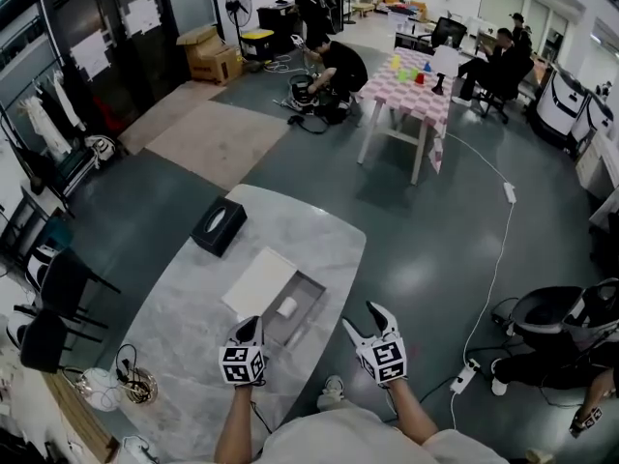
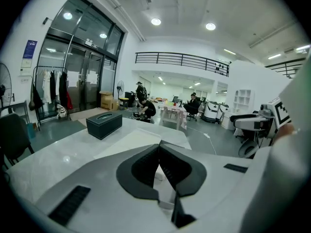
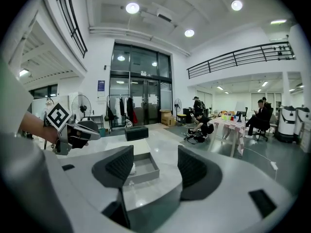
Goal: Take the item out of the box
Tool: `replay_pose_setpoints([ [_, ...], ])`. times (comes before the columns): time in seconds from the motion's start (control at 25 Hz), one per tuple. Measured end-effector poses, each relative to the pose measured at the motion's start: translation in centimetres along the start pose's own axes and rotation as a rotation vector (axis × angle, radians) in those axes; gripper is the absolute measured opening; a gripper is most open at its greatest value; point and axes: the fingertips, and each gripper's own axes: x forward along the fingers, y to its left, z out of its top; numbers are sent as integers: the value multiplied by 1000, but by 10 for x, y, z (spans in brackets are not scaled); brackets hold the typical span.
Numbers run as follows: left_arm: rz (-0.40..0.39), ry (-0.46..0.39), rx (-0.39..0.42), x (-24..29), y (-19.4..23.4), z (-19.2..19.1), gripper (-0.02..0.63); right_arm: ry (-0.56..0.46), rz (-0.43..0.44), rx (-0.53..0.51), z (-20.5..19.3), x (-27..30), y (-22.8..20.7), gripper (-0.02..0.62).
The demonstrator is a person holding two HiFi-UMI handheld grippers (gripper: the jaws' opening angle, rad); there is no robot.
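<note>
My table [image 1: 184,317] looks like pale veined stone, polished enough to throw back the ceiling lights. At one o'clock from my left gripper [image 1: 249,327] the box [image 1: 311,301] is grey, matt and card-like. Its lid [image 1: 259,283], at twelve o'clock, is plain dull white. The item [image 1: 287,306] inside is white; I cannot tell what it is made of. The tissue box [image 1: 219,226] at eleven o'clock is dark and leathery. My right gripper [image 1: 364,317] has black, ribbed, matt pads [image 3: 120,166] in smooth grey plastic. The floor [image 1: 406,230] is glossy.
</note>
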Motion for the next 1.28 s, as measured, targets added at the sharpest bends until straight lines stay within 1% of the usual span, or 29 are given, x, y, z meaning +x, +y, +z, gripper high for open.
replay_pose_setpoints([
  [0.36, 35, 4, 0, 28, 4, 12, 15, 7, 18, 4, 2, 23, -28, 271],
  [0.68, 51, 20, -2, 37, 11, 8, 15, 16, 25, 2, 0, 35, -39, 271],
  [1.0, 63, 14, -22, 27, 25, 1, 15, 53, 58, -22, -6, 44, -21, 271],
  [1.28, 110, 11, -66, 6, 48, -10, 15, 84, 120, -43, -5, 62, 8, 271],
])
